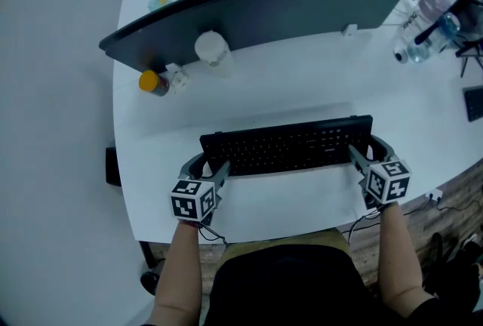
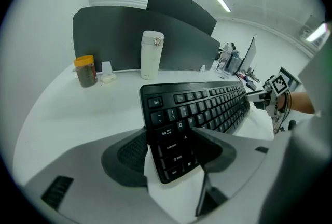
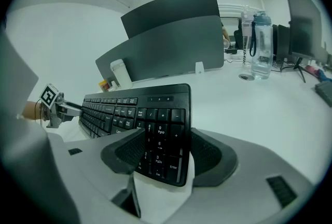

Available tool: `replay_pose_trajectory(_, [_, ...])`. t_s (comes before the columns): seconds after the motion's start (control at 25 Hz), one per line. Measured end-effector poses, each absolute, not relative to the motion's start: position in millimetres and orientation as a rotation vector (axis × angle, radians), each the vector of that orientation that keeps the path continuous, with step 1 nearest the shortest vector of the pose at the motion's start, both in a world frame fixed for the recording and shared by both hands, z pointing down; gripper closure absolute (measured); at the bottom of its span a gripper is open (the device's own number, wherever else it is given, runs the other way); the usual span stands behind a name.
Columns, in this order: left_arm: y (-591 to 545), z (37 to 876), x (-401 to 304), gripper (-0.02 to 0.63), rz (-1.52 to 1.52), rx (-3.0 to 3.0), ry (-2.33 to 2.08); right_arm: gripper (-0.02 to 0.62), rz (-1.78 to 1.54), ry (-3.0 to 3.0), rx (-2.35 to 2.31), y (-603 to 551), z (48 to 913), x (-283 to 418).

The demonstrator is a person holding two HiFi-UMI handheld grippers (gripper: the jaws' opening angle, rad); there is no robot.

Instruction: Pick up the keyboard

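White and smooth, the curved-edged bench (image 1: 302,83) carries the black rectangular plastic keyboard (image 1: 287,147) near its front rim, long side toward me. I see only a narrow strip of bare top between the keys and that rim. My left tool (image 1: 208,166) straddles the keyboard's left end. In the left gripper view its ribbed dark pads press on the front and back edges beside the Tab and Caps Lock keys, so it is clamped there. My right tool (image 1: 370,152) is clamped the same way over the number-pad end. Behind the keyboard I have a broad open stretch of bench up to the dark grey flat partition panel (image 1: 264,11). Against that panel stand a white cylindrical flask (image 1: 211,47) and a small amber jar with a yellow lid (image 1: 153,82), both well apart from the keyboard. Clear plastic bottles (image 1: 430,15) sit far off toward the right edge.
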State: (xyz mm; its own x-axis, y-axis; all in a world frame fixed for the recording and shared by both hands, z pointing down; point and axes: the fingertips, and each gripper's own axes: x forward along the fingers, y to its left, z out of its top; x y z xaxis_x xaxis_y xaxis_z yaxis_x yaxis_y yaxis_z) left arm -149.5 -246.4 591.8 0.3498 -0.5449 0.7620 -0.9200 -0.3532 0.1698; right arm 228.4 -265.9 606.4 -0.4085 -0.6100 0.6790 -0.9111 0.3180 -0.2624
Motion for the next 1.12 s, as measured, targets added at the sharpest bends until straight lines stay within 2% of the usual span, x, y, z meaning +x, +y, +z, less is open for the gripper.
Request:
replay_pose_trajectory(0.56, [-258, 561, -138, 0.349, 0.775, 2.07, -1.334, 0.318, 0.768, -2.171, 1.447, -278, 569, 242])
replay_pose_trajectory(1.12, [-276, 473, -122, 0.35, 0.691, 2.218, -1.475, 0.318, 0.612, -2.323, 1.508, -301, 492, 258])
